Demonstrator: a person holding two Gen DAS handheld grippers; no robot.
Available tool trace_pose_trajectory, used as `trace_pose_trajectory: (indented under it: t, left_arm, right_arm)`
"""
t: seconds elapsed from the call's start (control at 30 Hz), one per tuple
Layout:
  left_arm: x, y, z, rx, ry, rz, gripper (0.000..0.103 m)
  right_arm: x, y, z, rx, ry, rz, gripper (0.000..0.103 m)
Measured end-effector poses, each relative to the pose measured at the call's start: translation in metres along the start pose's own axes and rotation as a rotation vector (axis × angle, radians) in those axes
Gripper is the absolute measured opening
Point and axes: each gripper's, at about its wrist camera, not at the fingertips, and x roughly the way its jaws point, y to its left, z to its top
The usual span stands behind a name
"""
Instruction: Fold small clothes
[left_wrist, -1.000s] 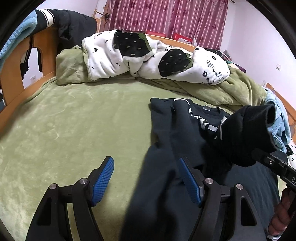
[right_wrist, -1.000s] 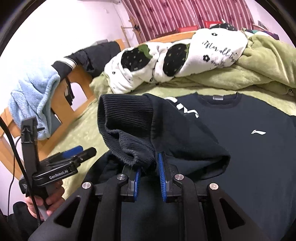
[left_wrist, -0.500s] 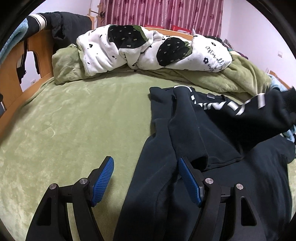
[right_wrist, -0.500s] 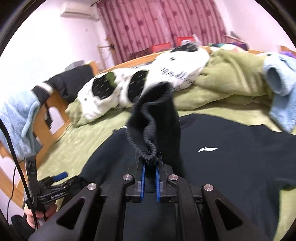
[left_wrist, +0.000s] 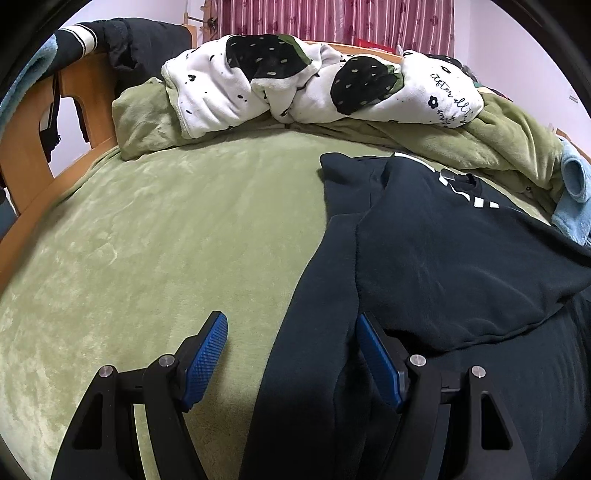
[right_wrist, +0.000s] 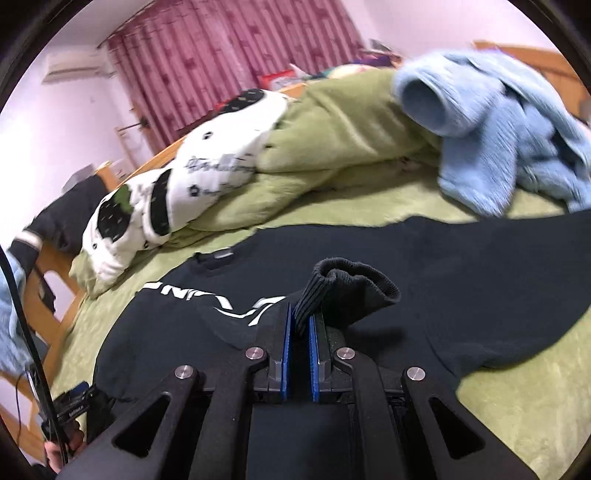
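**Sleeve cuff pinched, left tongs gaping**

The left gripper (left_wrist: 291, 354) is standing wide, gripping nothing, straddling the black sweatshirt's (left_wrist: 443, 266) folded edge. The right gripper (right_wrist: 300, 325) is pinching the ribbed cuff (right_wrist: 351, 280). The sweatshirt is lying on the green bed (left_wrist: 155, 236), collar toward the pillows.

The right tool (right_wrist: 300, 332) is clamped on the ribbed cuff (right_wrist: 347, 282) of a black sweatshirt (right_wrist: 480, 273) spread on the green bed (right_wrist: 524, 410). A blue garment (right_wrist: 491, 125) lies beyond it.

Black sweatshirt (right_wrist: 480, 280) flat on green bed, white lettering, ribbed cuff (right_wrist: 347, 284) raised, sleeve folded across chest
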Motion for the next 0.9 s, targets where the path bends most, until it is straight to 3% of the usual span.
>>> trace_pose_trajectory:
  t: [0.13, 0.33, 0.5, 0.67, 0.8, 0.9]
  left_arm:
    - [-0.004, -0.001, 0.0, 0.001, -0.011, -0.009, 0.071]
    - [-0.023, 0.003, 0.005, -0.027, -0.075, -0.041, 0.071]
    - [-0.026, 0.002, 0.007, -0.031, -0.08, -0.032, 0.071]
    - [-0.023, 0.003, 0.008, -0.033, -0.068, -0.018, 0.071]
    - [-0.024, 0.004, 0.008, -0.041, -0.073, -0.018, 0.071]
    - [-0.024, 0.003, 0.008, -0.041, -0.075, -0.016, 0.071]
  right_arm:
    - [-0.003, -0.02, -0.004, 0.024, 0.003, -0.053, 0.008]
    - [0.004, -0.037, -0.011, 0.004, 0.069, -0.138, 0.008]
    - [0.016, -0.041, -0.026, -0.033, 0.137, -0.214, 0.01]
    - [0.013, -0.042, -0.033, -0.071, 0.157, -0.243, 0.031]
    - [-0.012, -0.038, -0.026, -0.103, 0.069, -0.251, 0.048]
    - [-0.026, -0.036, -0.025, -0.111, -0.007, -0.237, 0.054]
